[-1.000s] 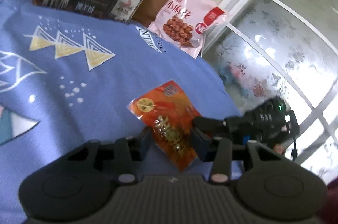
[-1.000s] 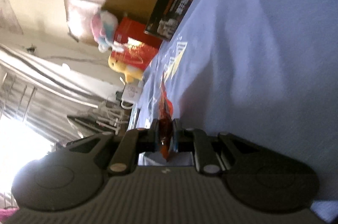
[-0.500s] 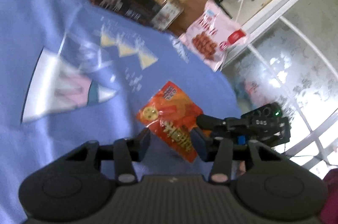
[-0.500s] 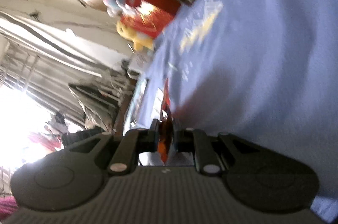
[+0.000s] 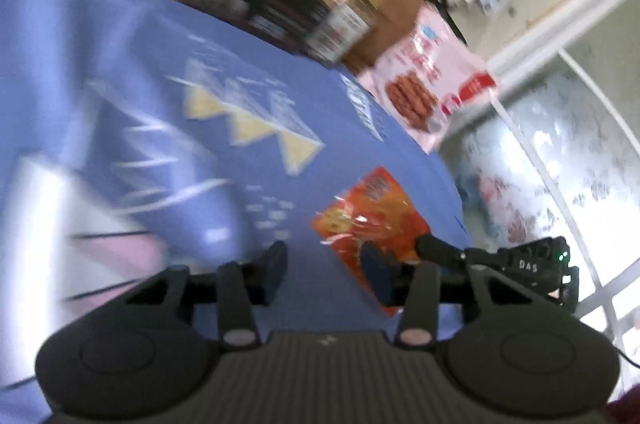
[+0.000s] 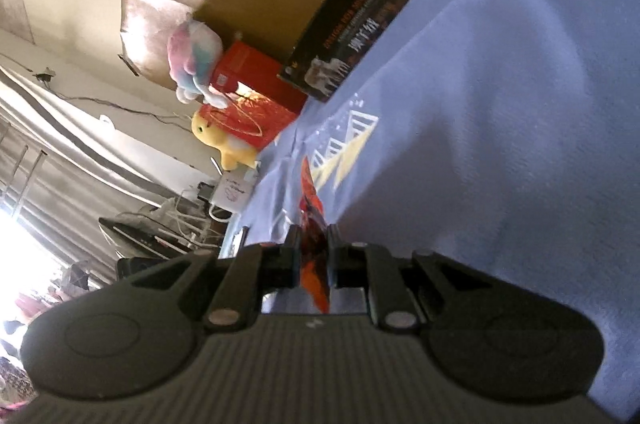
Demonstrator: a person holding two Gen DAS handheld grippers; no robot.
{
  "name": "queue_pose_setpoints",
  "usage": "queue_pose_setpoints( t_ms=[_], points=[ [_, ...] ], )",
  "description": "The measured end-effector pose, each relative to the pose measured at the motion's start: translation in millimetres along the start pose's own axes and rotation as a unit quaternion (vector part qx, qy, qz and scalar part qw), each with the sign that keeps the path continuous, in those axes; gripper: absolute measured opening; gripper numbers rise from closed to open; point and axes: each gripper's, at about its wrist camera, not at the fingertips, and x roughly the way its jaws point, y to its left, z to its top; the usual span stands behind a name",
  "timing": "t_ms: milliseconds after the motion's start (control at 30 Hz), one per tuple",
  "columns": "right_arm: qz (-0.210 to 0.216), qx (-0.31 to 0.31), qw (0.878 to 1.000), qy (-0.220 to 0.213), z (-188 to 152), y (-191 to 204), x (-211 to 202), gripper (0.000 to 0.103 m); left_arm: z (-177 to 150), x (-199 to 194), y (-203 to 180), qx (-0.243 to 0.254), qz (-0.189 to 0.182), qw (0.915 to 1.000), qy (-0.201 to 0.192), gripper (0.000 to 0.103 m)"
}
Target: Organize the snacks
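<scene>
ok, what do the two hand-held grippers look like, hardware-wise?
Both match. The left hand-held gripper has a dark grey ribbed body, two round caps, black linkage arms with pale rivets and black finger pads. The right hand-held gripper looks the same; from the left view its housing shows white lettering and a green light.

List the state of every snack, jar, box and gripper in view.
Orange packet: clamped at one edge by the right gripper, over the blue cloth.
Pink bag: at the cloth's far edge, sealed.
Jar: lid on.
Black box: closed, at the cloth's edge.
Right gripper: shut on the packet.
Left gripper: jaws closing, nothing between them.
</scene>
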Motion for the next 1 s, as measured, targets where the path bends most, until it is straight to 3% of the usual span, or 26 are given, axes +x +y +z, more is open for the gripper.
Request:
queue_pose_setpoints(
  t_ms=[167,300,467,533,567,667,733,800,1000],
  points=[
    [0.008,0.001,1.000,0.013,4.1,-2.8,5.6,0.015,-15.3,-65.2,36.8,-0.073,0.039,0.9946,-0.063,0.033],
    [0.030,-0.003,0.999,0.031,9.1,4.5,16.2,0.015,-10.2,-85.2,33.9,-0.091,0.068,0.9902,-0.081,0.049],
    [0.085,0.017,0.996,0.024,22.4,16.9,20.2,0.015,16.1,-44.1,-4.7,-0.054,0.009,0.9973,-0.050,0.063],
    [0.107,0.026,0.994,0.013,28.2,21.0,17.8,0.015,27.5,-16.1,-18.9,-0.050,-0.016,0.9981,-0.031,0.082],
    [0.119,0.034,0.992,0.010,30.9,21.8,16.9,0.015,30.8,-5.5,-24.2,-0.049,-0.026,0.9982,-0.025,0.083],
    [0.141,0.054,0.989,0.003,39.3,21.7,13.9,0.016,41.0,24.0,-40.9,-0.044,-0.059,0.9972,-0.006,0.074],
    [0.130,0.057,0.990,-0.004,47.1,21.2,11.3,0.016,50.9,36.2,-52.0,-0.031,-0.081,0.9962,0.008,0.044],
    [0.115,0.058,0.992,-0.006,58.2,20.7,11.5,0.016,64.2,40.5,-62.2,-0.010,-0.071,0.9974,0.012,0.039],
    [0.084,0.019,0.996,-0.014,106.7,40.2,31.7,0.015,121.2,44.4,-88.7,0.056,-0.012,0.9984,0.001,0.038]
  ],
)
